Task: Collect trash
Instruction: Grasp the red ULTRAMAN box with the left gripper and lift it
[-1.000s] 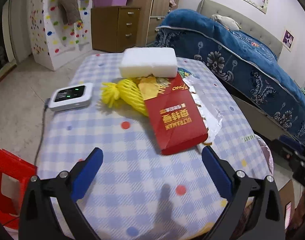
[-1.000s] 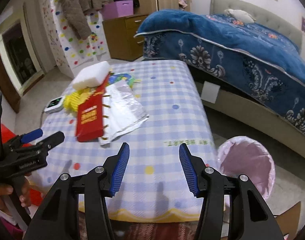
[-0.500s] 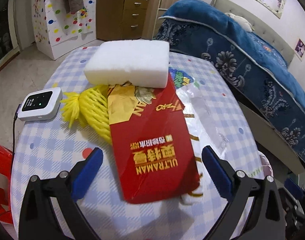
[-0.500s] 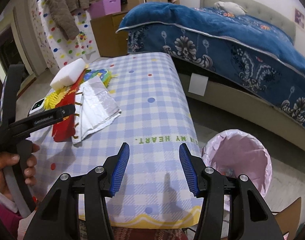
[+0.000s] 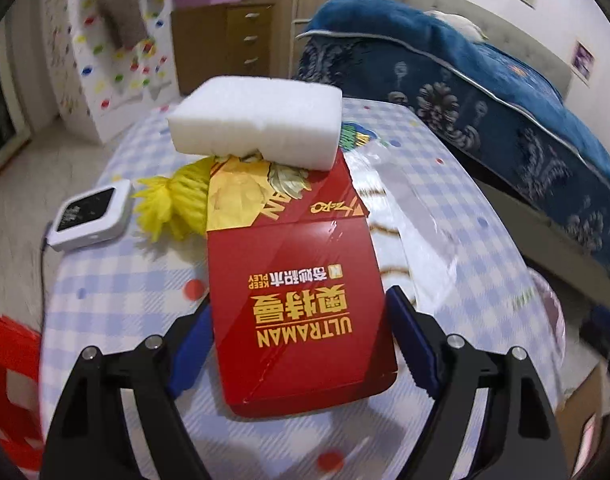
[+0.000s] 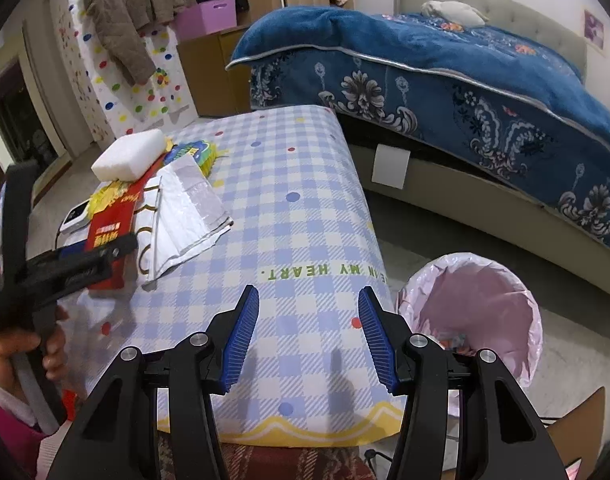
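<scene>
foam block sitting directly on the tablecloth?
No: in the left wrist view the white foam block rests on the far end of the red Ultraman box and the yellow foam net.

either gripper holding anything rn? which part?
Left gripper straddles the near end of the red box, a finger at each long side; whether it is clamped cannot be told. Right gripper is open, holding nothing.

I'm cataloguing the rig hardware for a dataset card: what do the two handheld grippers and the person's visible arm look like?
Both the left gripper and the right gripper have matte black angular frames with silver round bolts at the joints and blue ribbed pads on the fingers. Seen from the right wrist view, the left gripper's black body carries small pale lettering, too blurred to read. The left hand is bare, with a pink sleeve and white cuff.
</scene>
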Demonstrator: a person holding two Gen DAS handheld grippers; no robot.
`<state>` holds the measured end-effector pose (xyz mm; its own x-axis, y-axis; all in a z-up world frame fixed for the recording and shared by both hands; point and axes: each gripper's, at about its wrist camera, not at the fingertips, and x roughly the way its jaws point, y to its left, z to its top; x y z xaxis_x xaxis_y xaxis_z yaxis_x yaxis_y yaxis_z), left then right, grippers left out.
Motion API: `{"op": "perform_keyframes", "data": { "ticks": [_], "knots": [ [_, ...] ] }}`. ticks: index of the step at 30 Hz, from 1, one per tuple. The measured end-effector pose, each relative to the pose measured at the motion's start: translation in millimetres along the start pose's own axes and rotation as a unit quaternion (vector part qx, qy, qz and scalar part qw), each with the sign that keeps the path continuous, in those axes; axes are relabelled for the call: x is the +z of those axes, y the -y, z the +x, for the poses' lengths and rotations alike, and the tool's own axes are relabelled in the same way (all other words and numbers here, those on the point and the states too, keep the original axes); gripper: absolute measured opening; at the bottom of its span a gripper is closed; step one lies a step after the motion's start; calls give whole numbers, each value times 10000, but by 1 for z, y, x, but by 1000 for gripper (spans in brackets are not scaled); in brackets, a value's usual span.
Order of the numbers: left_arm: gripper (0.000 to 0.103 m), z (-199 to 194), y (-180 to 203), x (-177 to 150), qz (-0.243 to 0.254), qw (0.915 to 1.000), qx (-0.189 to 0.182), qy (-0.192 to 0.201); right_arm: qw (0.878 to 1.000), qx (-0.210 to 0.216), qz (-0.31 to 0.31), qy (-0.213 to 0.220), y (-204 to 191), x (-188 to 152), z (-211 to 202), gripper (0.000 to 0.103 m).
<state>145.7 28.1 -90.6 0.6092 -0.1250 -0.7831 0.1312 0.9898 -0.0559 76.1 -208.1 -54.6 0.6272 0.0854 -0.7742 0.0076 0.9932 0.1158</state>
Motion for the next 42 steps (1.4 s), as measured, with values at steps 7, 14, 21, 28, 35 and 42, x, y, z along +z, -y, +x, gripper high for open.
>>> {"op": "perform_keyframes", "data": {
  "ticks": [7, 14, 21, 28, 35, 42],
  "knots": [
    [79, -41, -11, -28, 482, 9980, -386, 157, 9999, 88, -96, 68, -14, -4, -12, 53],
    [79, -77, 5, -38, 760, 9910, -1045, 342, 9996, 137, -147, 195, -25, -4, -27, 53],
    [79, -101, 8, -33, 623, 9864, -1391, 610, 9995, 54, -85, 315, -18, -7, -44, 53],
    [35, -137, 6, -22, 671, 9829, -1333, 1080, 9993, 67, 25, 359, -10, -10, -50, 53],
    [42, -130, -16, -22, 352, 9901, -1068, 841, 9993, 163, -39, 327, -15, -13, -49, 53],
    [59, -92, -32, -39, 113, 9971, -703, 279, 9994, 263, -120, 181, -22, -19, -41, 53]
  ]
}}
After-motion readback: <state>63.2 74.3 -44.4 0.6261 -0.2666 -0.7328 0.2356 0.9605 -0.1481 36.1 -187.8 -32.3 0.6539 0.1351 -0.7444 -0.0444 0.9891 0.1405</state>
